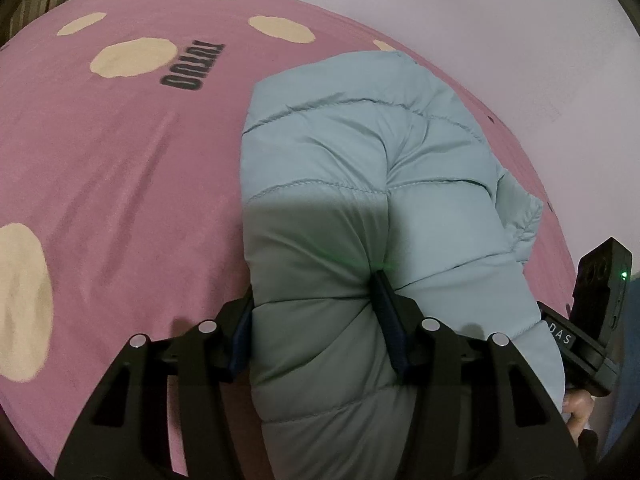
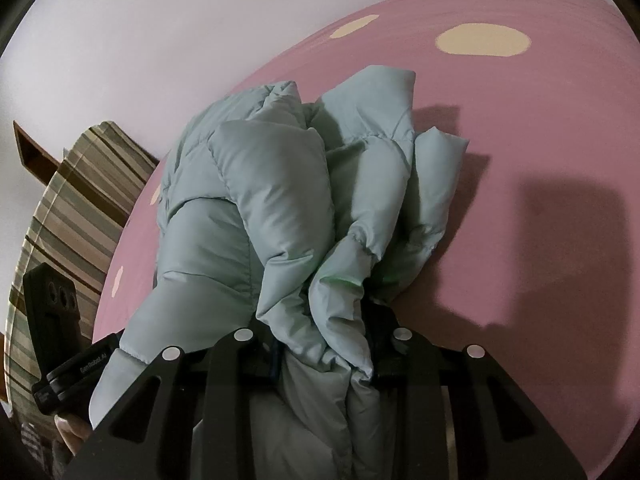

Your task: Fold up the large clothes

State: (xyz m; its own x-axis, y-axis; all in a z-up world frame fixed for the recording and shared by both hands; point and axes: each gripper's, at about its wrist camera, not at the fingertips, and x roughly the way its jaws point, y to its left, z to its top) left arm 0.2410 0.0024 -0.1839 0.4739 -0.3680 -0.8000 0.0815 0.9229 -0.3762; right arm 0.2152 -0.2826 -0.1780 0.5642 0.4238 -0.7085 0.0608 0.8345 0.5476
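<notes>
Pale blue puffer jacket bunched into a thick bundle on the pink spotted bedspread, extending forward from both sets of fingers. A pale wall runs behind the bed.

Left gripper: fingers closed around a fat quilted fold, padding bulging out between and ahead of them. Left finger sits at the bundle's outer edge, right finger dug into a seam crease.

Right gripper: fingers clamped on a gathered wad of several loose layers; fabric spills forward and to both sides of the fingertips. A striped cushion lies well off to the left of the fingers.

Risks, as judged from here:
- The shell looks slick and the fill springy — a squeezed fold may creep out from between the left fingers if the bundle is lifted or pulled.
- Right grip appears to hold uneven layers; outer ones could slide free and let the fold open.
- Pulling the two grips apart could undo the bundle — trapped air will likely push it open on release.
</notes>
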